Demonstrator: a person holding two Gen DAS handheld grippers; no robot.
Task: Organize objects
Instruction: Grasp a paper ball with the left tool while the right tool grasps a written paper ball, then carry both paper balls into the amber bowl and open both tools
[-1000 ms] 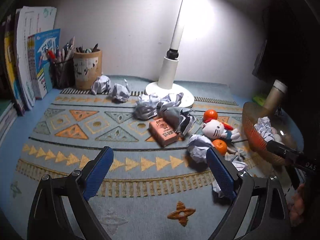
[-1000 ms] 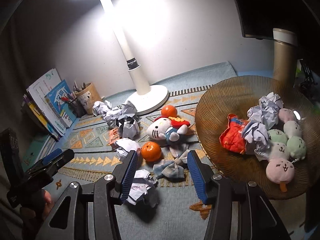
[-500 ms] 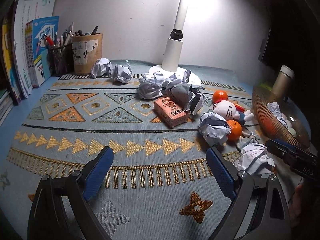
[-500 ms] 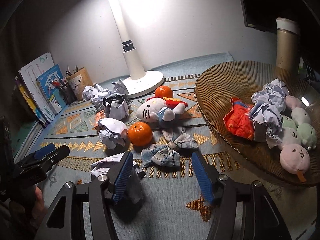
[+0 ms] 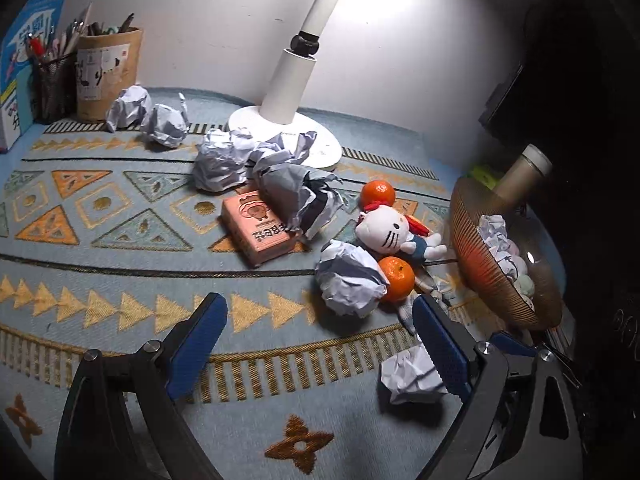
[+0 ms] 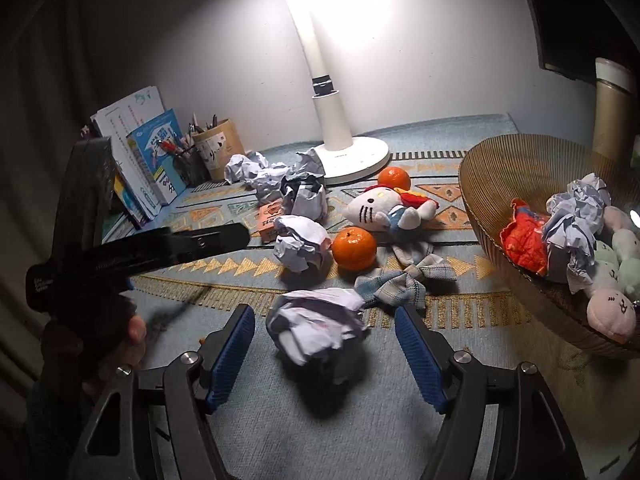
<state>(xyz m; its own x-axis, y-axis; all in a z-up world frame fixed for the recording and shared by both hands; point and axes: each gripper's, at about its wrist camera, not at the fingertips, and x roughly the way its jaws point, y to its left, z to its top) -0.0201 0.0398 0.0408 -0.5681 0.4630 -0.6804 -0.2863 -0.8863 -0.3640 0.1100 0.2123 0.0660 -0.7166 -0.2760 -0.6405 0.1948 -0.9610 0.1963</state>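
White crumpled paper ball (image 6: 316, 322), creased, with faint pinkish marks and grey shadowed folds, lies on the pale blue woven mat (image 6: 360, 420) with orange and gold triangles. It sits between the blue-padded fingers of the right gripper (image 6: 325, 346), whose jaws are opening; the pads stand clear of the paper on both sides. Just beyond it lies a blue-and-white checked fabric bow (image 6: 396, 284), then an orange tangerine (image 6: 354, 249) beside another crumpled white paper ball (image 6: 300, 246). To the right stands a ribbed amber glass bowl (image 6: 492, 184), holding crumpled paper, a red wrapper and pastel plush toys.

In the left view, the left gripper (image 5: 320, 340) is spread wide over bare mat with nothing between its pads; the same paper ball (image 5: 408, 374) shows just behind its right finger.
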